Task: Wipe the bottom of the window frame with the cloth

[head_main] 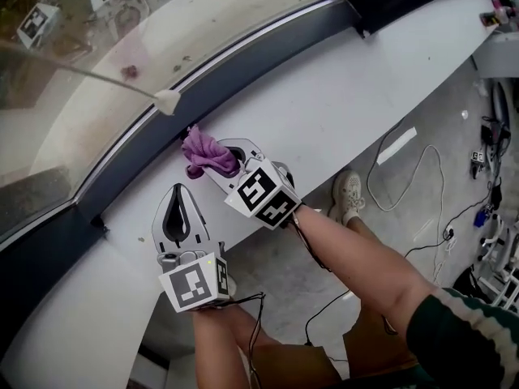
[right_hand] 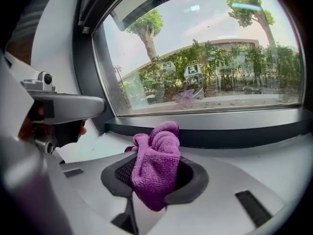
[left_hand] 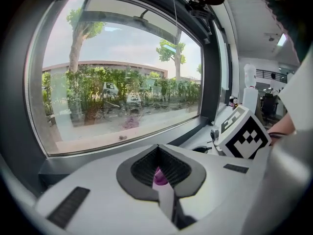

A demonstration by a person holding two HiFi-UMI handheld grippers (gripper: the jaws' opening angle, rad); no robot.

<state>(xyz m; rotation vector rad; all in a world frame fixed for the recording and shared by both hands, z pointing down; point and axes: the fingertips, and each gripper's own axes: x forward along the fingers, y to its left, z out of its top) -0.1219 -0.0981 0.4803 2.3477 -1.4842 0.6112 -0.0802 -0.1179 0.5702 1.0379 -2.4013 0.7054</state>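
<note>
Head view, left gripper (head_main: pixel 178 191): nearest the person, lying back on the white sill (head_main: pixel 349 96), jaws closed tip to tip. Its own view shows only a small purple speck in the hollow behind the tips, too small to identify.
Right gripper (head_main: pixel 217 164): just ahead and to the right of the left one, clenched on the cloth (head_main: pixel 204 151). The right gripper view shows the jaws pinching the cloth's middle.
Cloth: purple and bunched, sticking out past the jaw tips toward the window. Its far end appears to touch the foot of the window frame (head_main: pixel 243 71).
Window frame: a dark strip directly beyond the cloth. Its long axis runs from lower left to upper right in the head view and crosswise in the right gripper view.
Glass (head_main: pixel 97 39): farthest, with trees outside.
Coming move: the right gripper is the nearer one and already at the strip. The wipe would probably run sideways along the strip rather than push further forward.
</note>
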